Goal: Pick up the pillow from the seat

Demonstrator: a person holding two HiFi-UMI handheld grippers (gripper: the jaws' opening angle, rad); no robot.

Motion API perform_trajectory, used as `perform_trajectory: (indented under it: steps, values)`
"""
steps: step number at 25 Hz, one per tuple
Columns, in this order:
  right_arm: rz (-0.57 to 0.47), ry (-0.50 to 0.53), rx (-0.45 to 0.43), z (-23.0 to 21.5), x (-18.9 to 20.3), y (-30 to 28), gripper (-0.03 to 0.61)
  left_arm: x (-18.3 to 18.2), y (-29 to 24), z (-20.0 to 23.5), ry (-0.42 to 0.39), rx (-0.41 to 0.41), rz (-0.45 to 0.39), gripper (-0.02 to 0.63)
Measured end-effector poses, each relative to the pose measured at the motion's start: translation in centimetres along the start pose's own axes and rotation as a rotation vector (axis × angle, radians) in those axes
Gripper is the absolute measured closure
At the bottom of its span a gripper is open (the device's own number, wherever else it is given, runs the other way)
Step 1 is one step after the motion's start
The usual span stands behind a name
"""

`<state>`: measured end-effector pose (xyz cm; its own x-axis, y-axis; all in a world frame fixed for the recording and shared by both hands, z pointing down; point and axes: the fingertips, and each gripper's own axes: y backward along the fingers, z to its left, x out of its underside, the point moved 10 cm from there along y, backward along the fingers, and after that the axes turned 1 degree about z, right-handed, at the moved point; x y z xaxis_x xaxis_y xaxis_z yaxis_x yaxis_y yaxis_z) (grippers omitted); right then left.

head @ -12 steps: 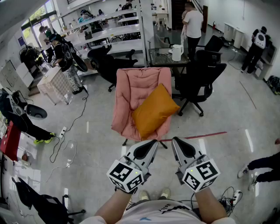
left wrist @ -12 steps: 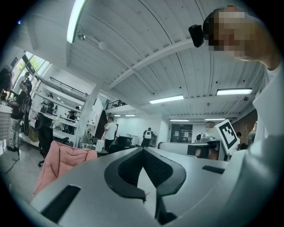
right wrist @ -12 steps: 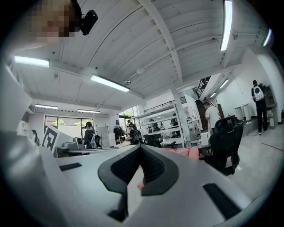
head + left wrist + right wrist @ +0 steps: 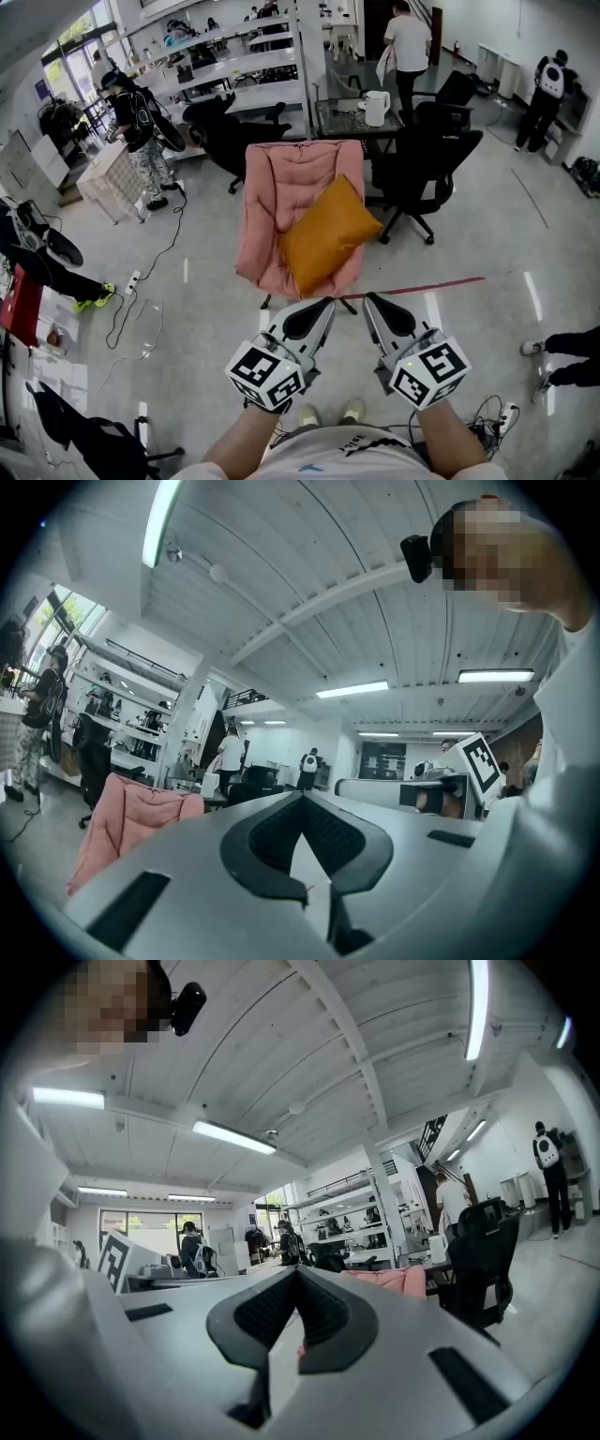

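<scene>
An orange pillow leans on the seat of a pink padded chair in the middle of the head view, one corner over the seat's right edge. My left gripper and right gripper are held side by side low in that view, a short way in front of the chair and apart from the pillow. Both are shut with nothing between the jaws. In the left gripper view the left gripper points above the pink chair. The right gripper shows the chair's top past it.
Black office chairs stand right of the pink chair, and a glass table with a white kettle behind it. Cables trail over the floor at left. A red line runs across the floor. Several people stand around the room.
Both grippers have kept nearly the same place and stay shut. The chair and pillow sit a touch higher in the head view, and the person at the back has walked farther away.
</scene>
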<state>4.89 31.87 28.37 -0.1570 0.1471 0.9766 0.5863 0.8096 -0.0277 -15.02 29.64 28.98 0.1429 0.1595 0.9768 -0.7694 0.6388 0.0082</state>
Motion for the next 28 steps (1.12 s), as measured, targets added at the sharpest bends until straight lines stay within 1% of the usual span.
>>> perform_trajectory:
  steps: [4,8,14,21,28]
  values:
    - [-0.047,-0.074,-0.002,-1.1,-0.2,1.0,0.563,0.0,0.6,0.6,0.005,-0.044,-0.003,0.603]
    - [-0.046,-0.091,0.007,-2.3,-0.1,0.8,0.563,-0.1,-0.1,1.1,0.008,-0.086,0.009,0.603]
    - [-0.018,-0.094,0.001,-4.3,0.8,0.6,0.563,1.5,-2.7,0.1,0.004,-0.068,0.025,0.603]
    - [-0.023,-0.109,-0.013,-7.0,1.0,1.2,0.563,2.0,-4.8,-0.9,-0.009,-0.084,0.026,0.603]
    - [-0.007,-0.134,-0.021,-8.6,1.2,0.0,0.563,2.2,-6.8,-0.2,-0.006,-0.086,0.049,0.603]
